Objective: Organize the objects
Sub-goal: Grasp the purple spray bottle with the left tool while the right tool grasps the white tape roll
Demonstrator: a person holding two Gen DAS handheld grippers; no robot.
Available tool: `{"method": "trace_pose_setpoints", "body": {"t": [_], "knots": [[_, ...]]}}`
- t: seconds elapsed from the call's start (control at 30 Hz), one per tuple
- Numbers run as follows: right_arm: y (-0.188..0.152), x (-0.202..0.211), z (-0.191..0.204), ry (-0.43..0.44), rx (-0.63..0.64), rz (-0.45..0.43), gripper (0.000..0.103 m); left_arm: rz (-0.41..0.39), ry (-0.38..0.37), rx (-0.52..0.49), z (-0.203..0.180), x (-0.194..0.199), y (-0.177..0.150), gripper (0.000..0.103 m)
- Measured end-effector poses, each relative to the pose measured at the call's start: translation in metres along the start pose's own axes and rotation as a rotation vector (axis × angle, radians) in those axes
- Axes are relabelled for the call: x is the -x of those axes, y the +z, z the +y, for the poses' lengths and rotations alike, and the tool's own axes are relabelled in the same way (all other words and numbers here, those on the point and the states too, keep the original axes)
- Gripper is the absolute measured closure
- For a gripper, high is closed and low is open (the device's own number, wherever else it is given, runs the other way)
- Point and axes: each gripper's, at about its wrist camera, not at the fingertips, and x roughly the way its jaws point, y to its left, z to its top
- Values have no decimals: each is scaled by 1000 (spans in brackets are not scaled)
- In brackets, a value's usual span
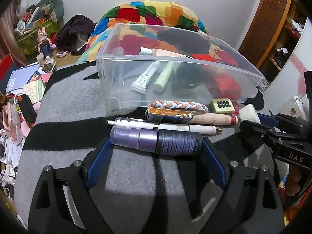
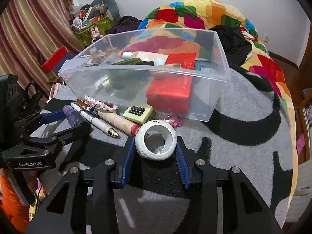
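Grey blanket (image 2: 243,136), one clear bin (image 2: 220,58), two grippers, one white ring (image 2: 171,146)

Both views are evenly and fairly brightly lit by soft indoor light from above. Objects throw short, soft shadows onto the blanket (image 2: 243,105), and each gripper casts a darker patch beneath its fingers. Faint glare sheens the near wall of the clear bin (image 1: 175,74), hazing what lies behind it. Focus is sharp at centre. Fisheye distortion bows the bin's rim and the far wall, and black vignetting fills the corners, where detail smears.
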Motion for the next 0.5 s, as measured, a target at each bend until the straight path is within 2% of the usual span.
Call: {"method": "trace_pose_setpoints", "body": {"t": [0.23,0.5], "knots": [[4,15,1,-7,0,-34,66,-37,1,3,0,15,-1,13],[16,32,5,-19,10,-90,66,-124,-12,-17,-5,44,12,13]]}}
